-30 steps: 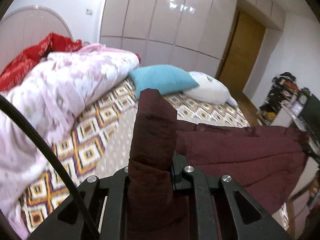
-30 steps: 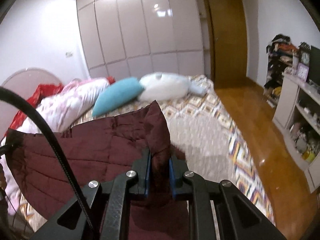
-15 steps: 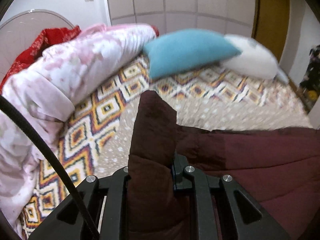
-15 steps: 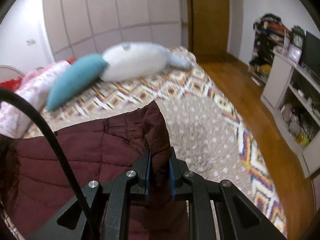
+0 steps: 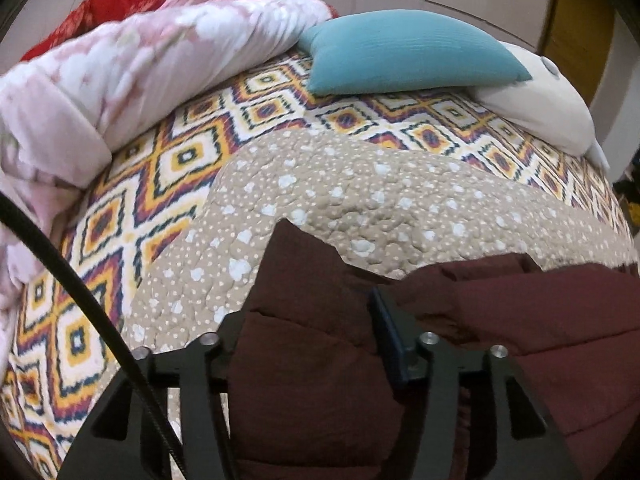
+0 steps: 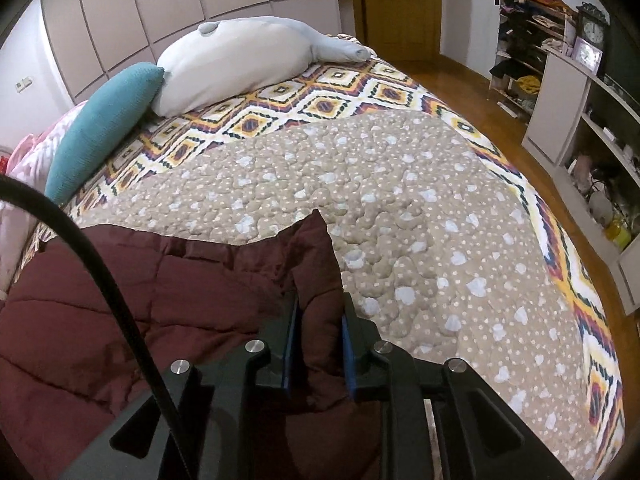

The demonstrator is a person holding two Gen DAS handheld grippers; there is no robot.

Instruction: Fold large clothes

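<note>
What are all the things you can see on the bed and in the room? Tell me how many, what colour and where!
Padded garment: one, dark maroon, on the near part of the bed, corners between both grippers.
Dotted quilt: one, beige with white spots, on the bed under the garment.
Patterned bedspread: one, diamonds in white, orange and navy, covering the bed.
Cushion: one, teal, far end of bed.
Plush pillow: one, pale grey-white, beside the cushion.
Duvet: one, pink floral, bunched along the bed's side.
Red cloth: one, behind the duvet.
Wardrobe: pale doors, far wall.
Door: one, wooden.
Shelves: white, cluttered, across the wooden floor.
Left gripper: black, jaws opening, garment between.
Right gripper: black, jaws opening, garment between.
</note>
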